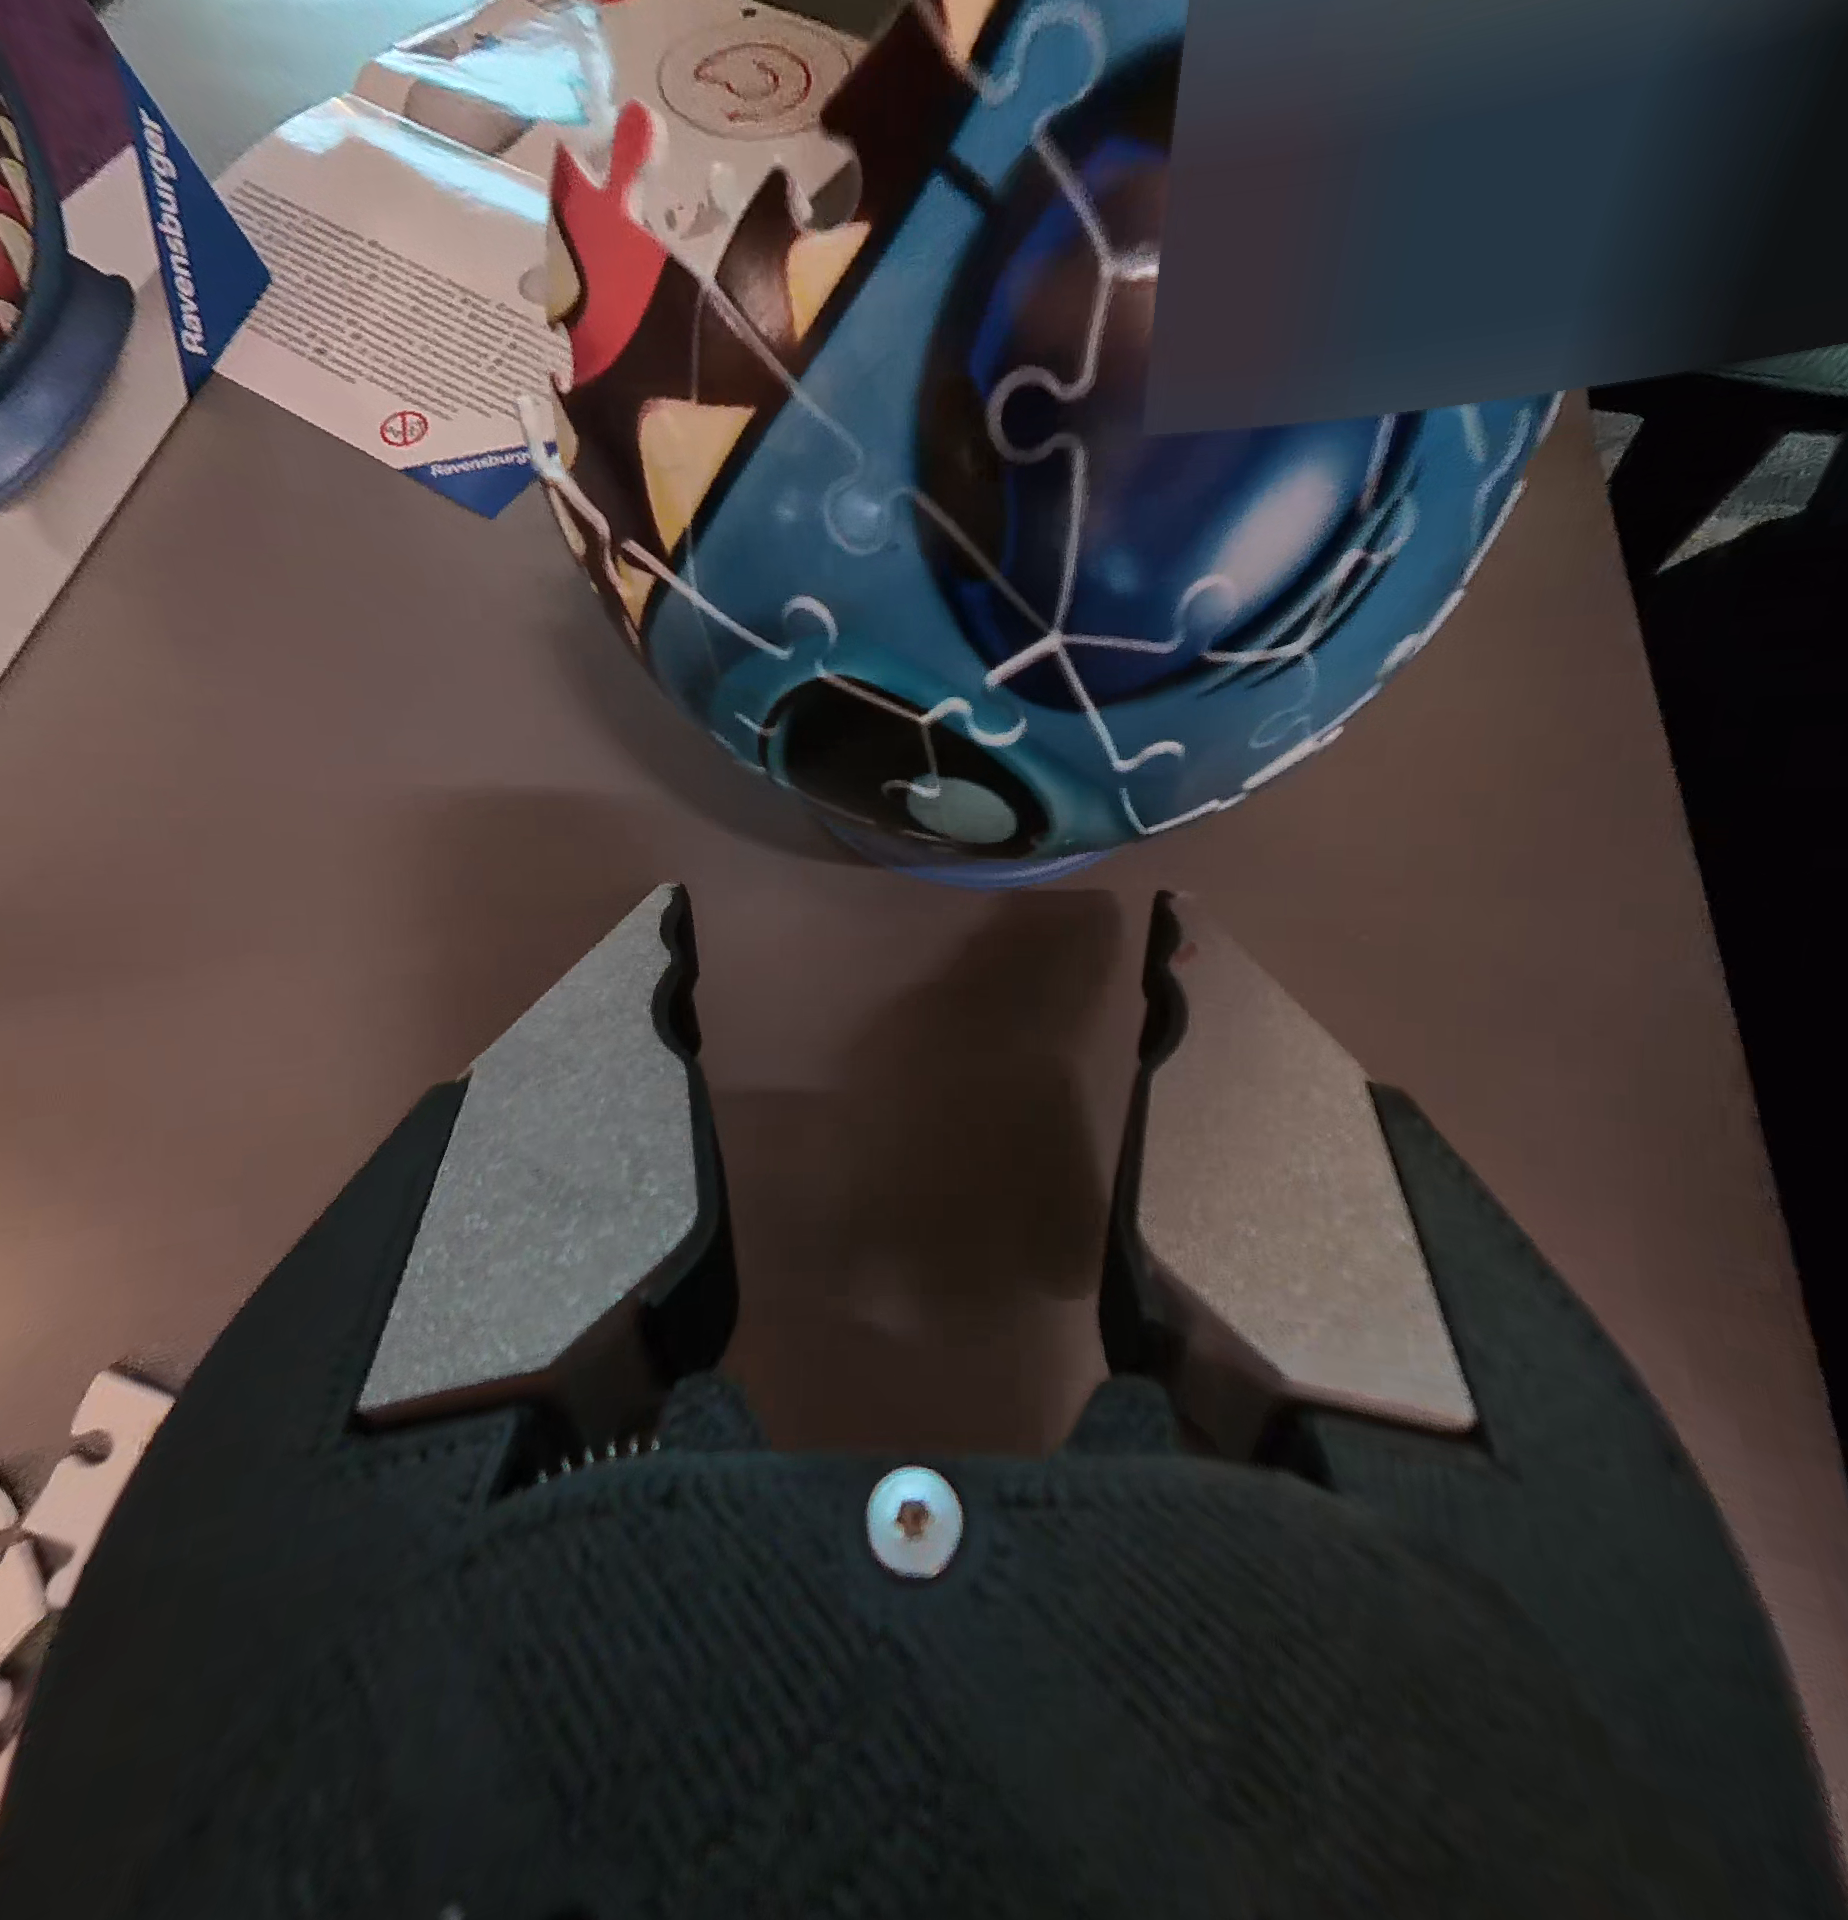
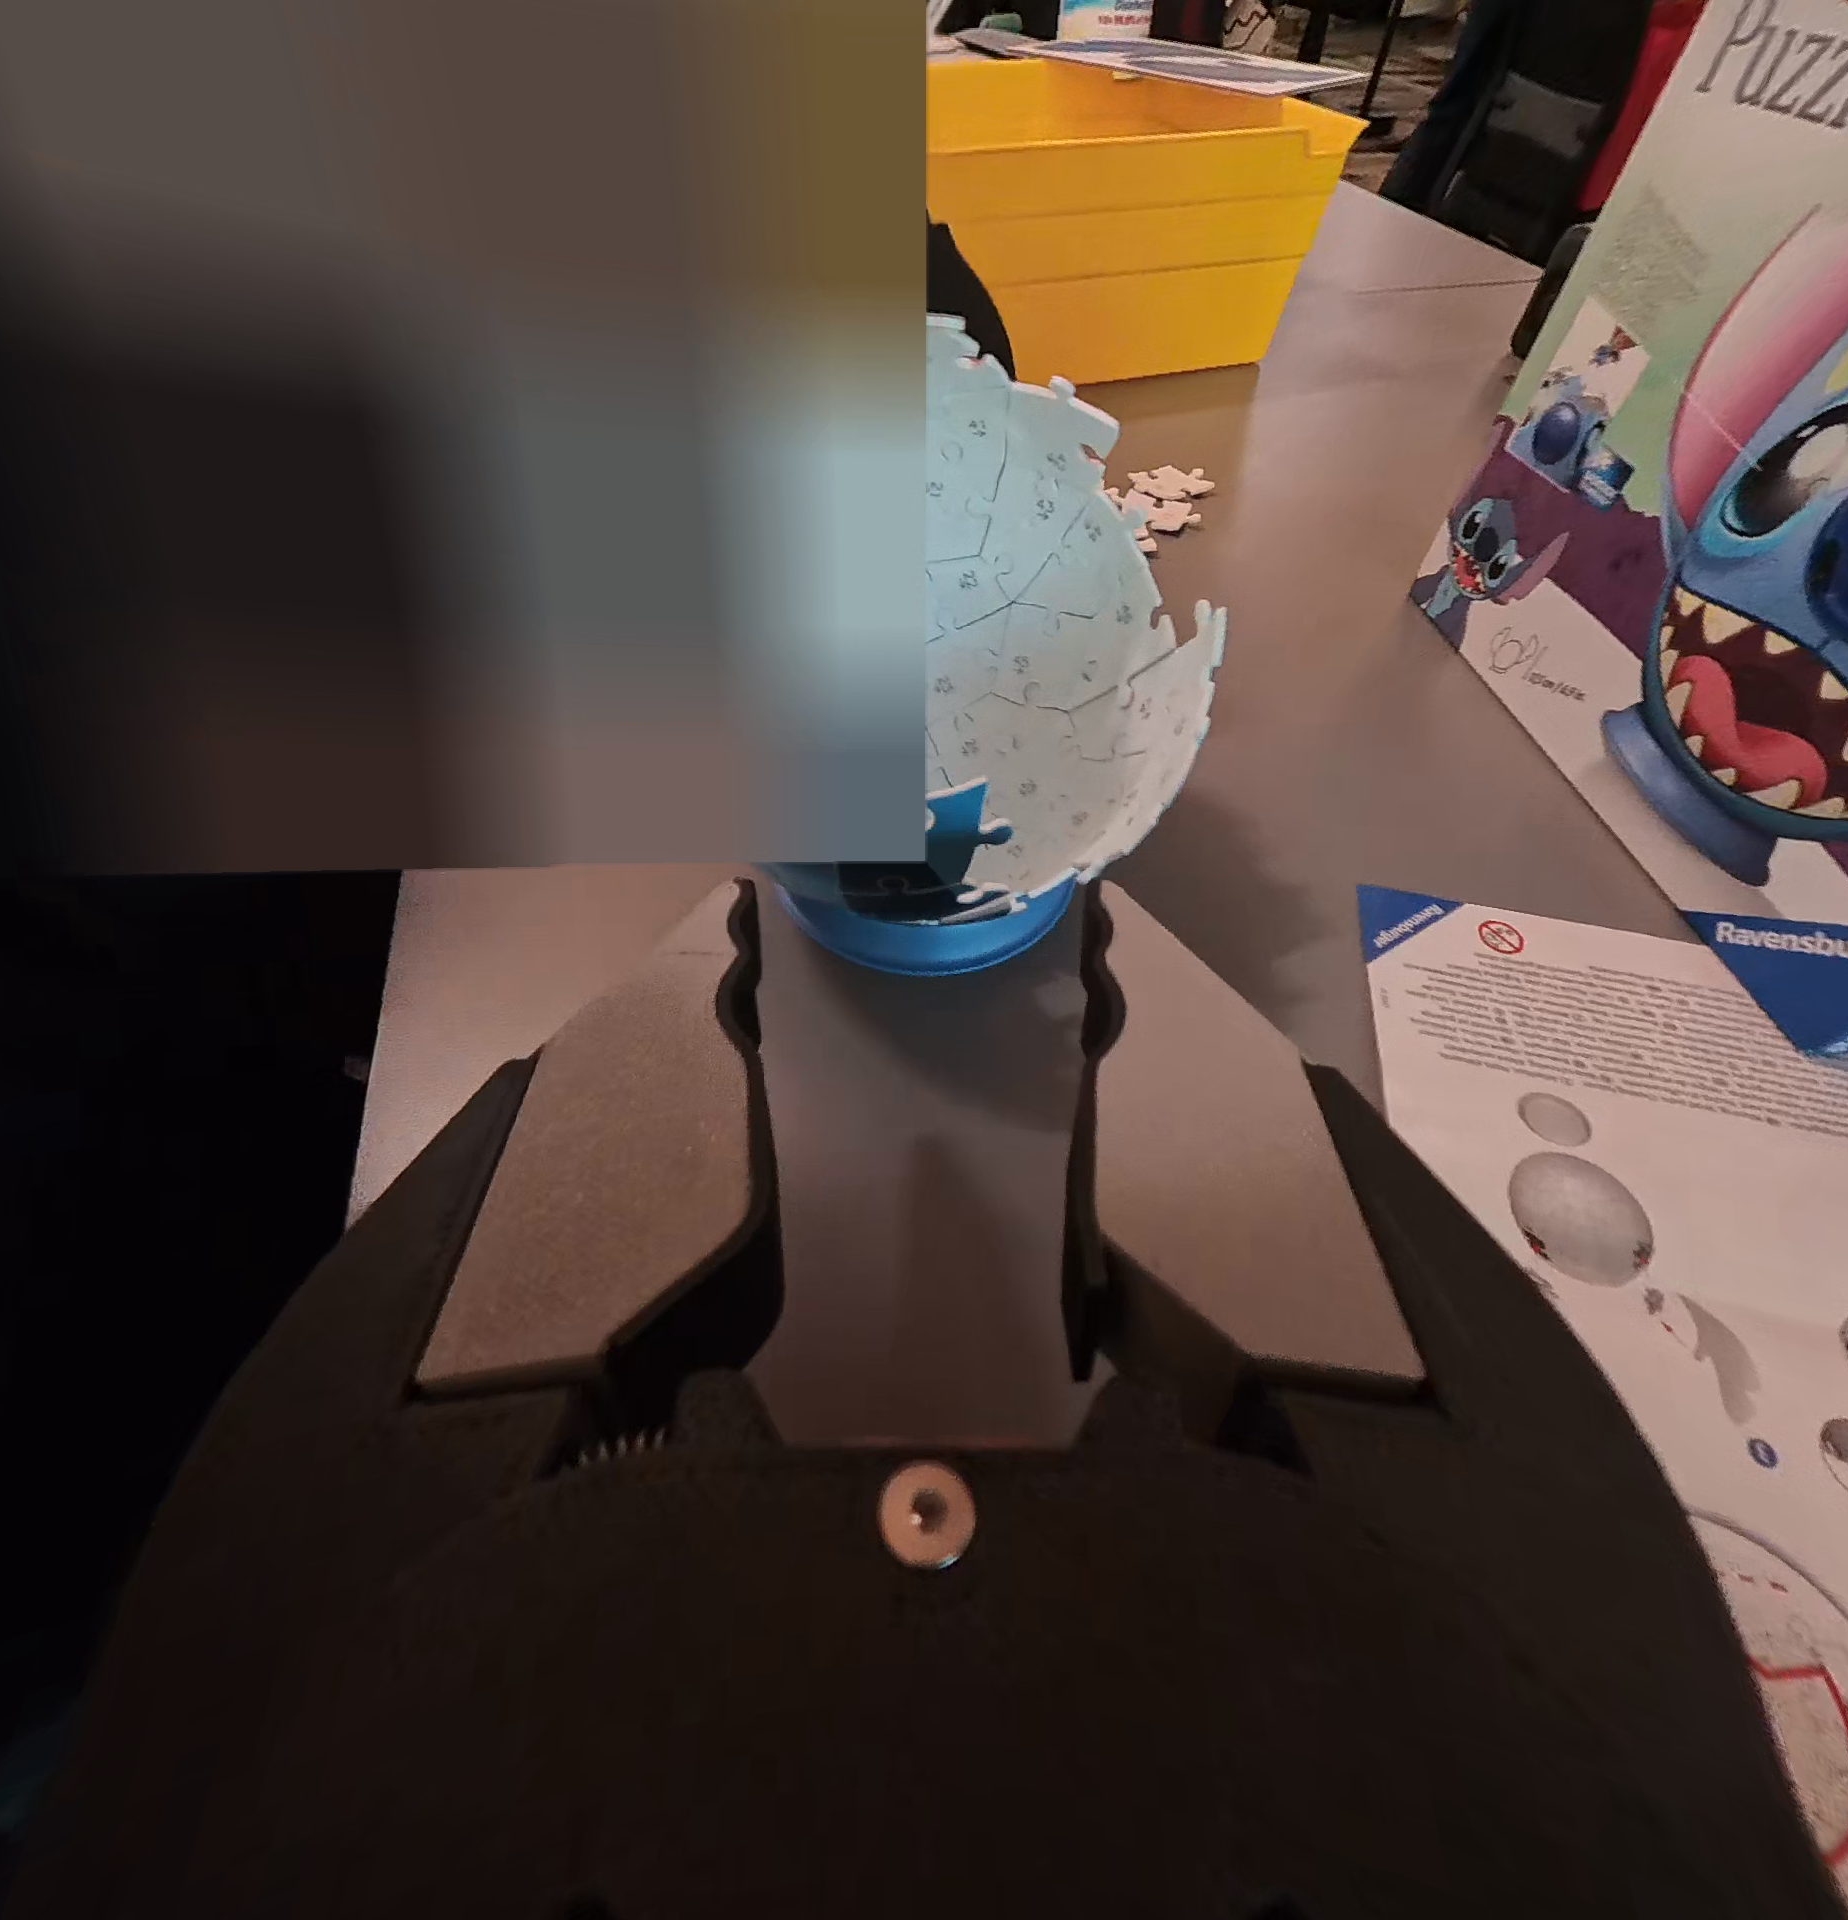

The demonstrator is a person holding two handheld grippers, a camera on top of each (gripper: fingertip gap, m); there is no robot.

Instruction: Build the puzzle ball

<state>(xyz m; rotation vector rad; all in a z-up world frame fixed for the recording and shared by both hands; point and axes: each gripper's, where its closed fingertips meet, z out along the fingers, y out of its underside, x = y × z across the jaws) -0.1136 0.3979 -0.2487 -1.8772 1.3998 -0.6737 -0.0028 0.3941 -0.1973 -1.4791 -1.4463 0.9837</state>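
Left gripper: I see its jaws apart and nothing between them, only bare table; the fingertips stop just short of the ball
Right gripper: jaws apart as well, holding nothing; the tips stand at both sides of the stand, and I cannot tell if they touch it
Ball: partly built, it sits upright on the table in front of both grippers; from the left view I see the printed outside, blue with a dark eye and brown and yellow teeth; from the right view I see the pale inside of the shell with its jagged open rim toward the right and top
Stand: blue ring under the ball, resting on the table
Table: grey-brown and bare between my left gripper and the ball, with open room to the left of the ball; its right edge runs near the ball, and beyond it is dark
Leaflet: white sheet with blue corners, flat behind the ball on the left; in the right view it lies just beside the right finger
Loose pieces: small white heap behind the ball, apart from it; some more lie beside the left gripper body
Box: stands at the right, well apart from the ball
Yellow tray: far behind the ball, near the far table edge
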